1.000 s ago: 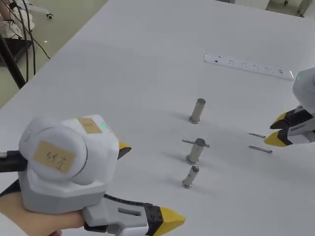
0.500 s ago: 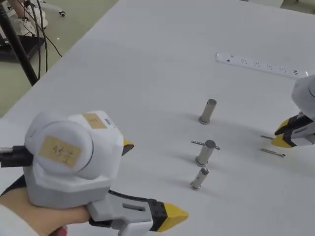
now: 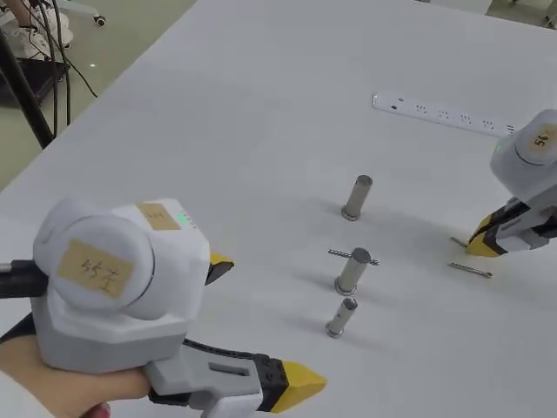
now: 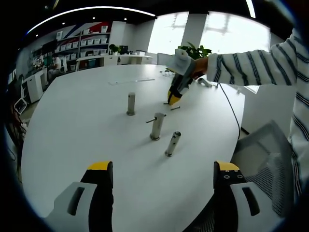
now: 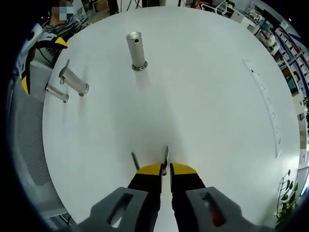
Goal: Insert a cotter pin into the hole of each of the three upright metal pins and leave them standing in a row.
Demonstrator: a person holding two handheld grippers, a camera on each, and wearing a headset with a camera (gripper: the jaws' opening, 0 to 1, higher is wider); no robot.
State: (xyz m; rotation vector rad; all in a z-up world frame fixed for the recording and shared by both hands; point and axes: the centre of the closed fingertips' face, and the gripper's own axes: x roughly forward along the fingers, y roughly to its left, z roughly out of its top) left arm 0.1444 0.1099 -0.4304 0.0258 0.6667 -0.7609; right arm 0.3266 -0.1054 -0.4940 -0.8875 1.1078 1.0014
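Three metal pins stand in a row on the white table: the far pin (image 3: 356, 198), the middle pin (image 3: 352, 271) with a cotter pin through its hole, and the near pin (image 3: 341, 316). My right gripper (image 3: 481, 245) is down at the table to their right, shut on a cotter pin (image 5: 165, 159) that pokes out between its tips. A second loose cotter pin (image 3: 470, 270) lies just beside it. My left gripper (image 3: 261, 322) is held low at the front left, open and holding nothing; its own view looks at the row (image 4: 157, 126).
A white power strip (image 3: 444, 116) lies at the back right of the table (image 3: 218, 131). Beyond the table's left edge are floor, cables and a stand (image 3: 26, 87). A striped sleeve (image 4: 251, 63) holds the right gripper.
The right gripper's jaws stood apart above the two loose cotter pins; now they have come down and closed on one. The left gripper has stayed about where it was.
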